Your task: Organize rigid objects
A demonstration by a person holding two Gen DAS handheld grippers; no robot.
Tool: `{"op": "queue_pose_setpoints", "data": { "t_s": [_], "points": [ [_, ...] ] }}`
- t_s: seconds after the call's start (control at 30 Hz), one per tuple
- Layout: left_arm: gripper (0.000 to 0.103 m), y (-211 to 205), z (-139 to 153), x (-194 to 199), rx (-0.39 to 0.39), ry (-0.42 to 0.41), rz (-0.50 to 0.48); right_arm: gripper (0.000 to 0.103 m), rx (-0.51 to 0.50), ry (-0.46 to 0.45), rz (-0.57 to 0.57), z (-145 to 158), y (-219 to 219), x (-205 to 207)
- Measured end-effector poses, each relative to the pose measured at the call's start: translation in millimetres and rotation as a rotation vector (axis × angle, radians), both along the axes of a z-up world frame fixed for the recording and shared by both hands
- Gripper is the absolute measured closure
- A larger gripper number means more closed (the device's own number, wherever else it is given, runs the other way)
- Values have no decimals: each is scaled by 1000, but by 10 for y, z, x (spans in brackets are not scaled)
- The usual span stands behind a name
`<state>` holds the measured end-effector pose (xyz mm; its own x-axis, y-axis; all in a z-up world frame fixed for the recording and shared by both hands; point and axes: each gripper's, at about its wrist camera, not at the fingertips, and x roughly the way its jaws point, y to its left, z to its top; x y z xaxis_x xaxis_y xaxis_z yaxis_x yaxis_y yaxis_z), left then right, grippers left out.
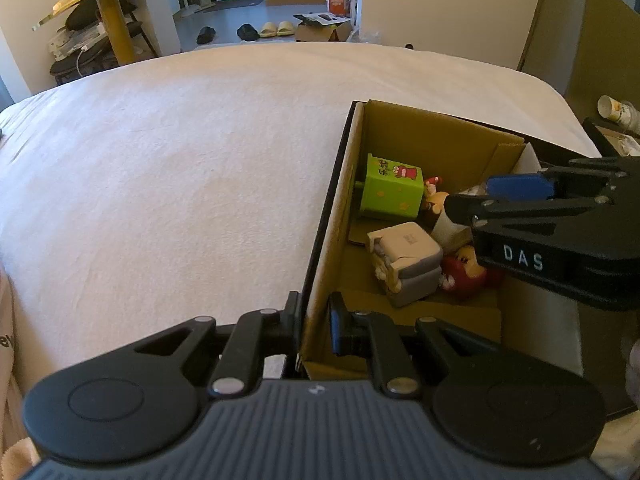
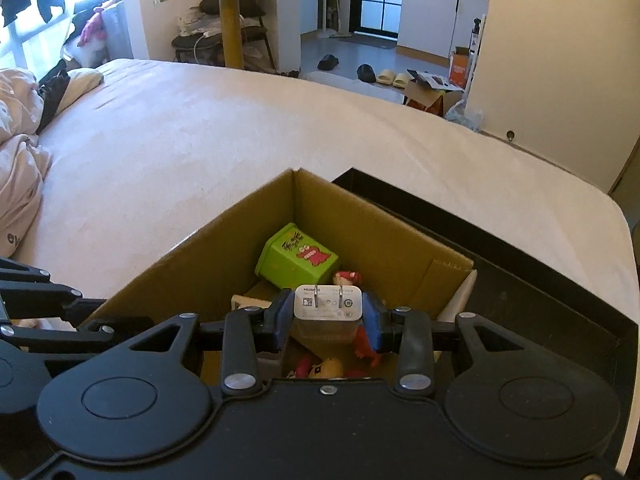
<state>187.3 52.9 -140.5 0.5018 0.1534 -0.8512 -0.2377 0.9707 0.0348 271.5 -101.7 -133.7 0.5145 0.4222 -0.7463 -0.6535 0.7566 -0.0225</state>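
Note:
An open cardboard box [image 1: 440, 136] [image 2: 360, 216] stands on the bed. Inside lie a green printed cube [image 1: 394, 192] [image 2: 298, 258], a white and grey adapter [image 1: 408, 256] and small red and yellow toy figures [image 1: 460, 276] [image 2: 320, 368]. My left gripper [image 1: 316, 322] is shut on the box's near left wall, one finger outside and one inside. My right gripper [image 2: 328, 316] [image 1: 480, 196] hangs over the box's right part, shut on a white plug charger [image 2: 328, 304] with its prongs facing up and away. In the left wrist view the charger is mostly hidden behind the blue pads.
The box sits in a black tray or lid [image 2: 500, 272] near the bed's right corner. White sheet [image 1: 160, 180] spreads left and beyond. A rumpled duvet [image 2: 16, 160] lies far left. A paper cup [image 1: 616, 110] stands beside the bed at right.

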Motion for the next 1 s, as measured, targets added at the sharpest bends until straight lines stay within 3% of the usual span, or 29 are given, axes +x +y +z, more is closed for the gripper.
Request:
{"op": "queue_pose_setpoints", "data": {
  "t_s": [0.27,0.6,1.0],
  "points": [
    [90,4,-9,23,1,4,3,65,14,-14,-2,132,-101,-102],
    [90,7,164,-50,3,-11,-40,65,51,-26,-92,433,-445,-306],
    [90,-108,564,-233,1,-78,-78,64,123,101,-292,476,-843,-402]
  ]
}}
